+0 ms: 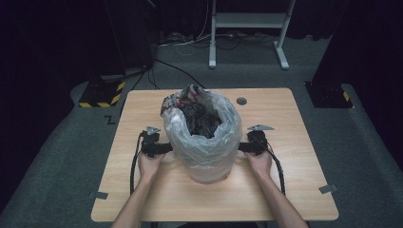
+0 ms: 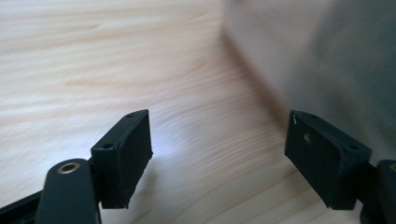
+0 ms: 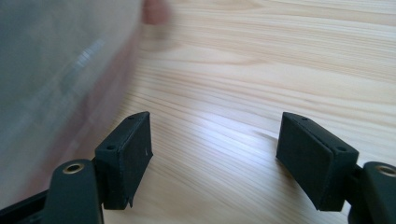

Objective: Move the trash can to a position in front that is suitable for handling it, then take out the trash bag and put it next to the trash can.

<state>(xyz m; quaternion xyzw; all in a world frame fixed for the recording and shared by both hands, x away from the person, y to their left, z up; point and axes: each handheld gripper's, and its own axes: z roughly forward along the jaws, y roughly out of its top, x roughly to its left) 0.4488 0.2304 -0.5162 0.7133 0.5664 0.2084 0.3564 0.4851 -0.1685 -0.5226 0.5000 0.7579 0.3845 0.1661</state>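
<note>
Bin w/ clear plastic liner (image 1: pixel 205 142) stood upright mid-table (image 1: pixel 294 142), betw. both grippers. L gripper (image 1: pixel 164 148) & R gripper (image 1: pixel 243 147) flanked it, about equally near, jaws wide apart, holding nothing.

a light wooden table (image 1: pixel 294 142) stands on grey carpet (image 1: pixel 370 156). near its far edge sits a small round grey disc (image 1: pixel 241 100). two grey tape tabs stick out at the table's near corners, one at the left (image 1: pixel 98 195) and one at the right (image 1: pixel 328 188). beyond the table stands a white metal frame (image 1: pixel 247 23) on two feet, with loose cables (image 1: pixel 190 45) on the floor beside it. a black base with yellow and black hazard stripes (image 1: pixel 102 92) sits far left.
</note>
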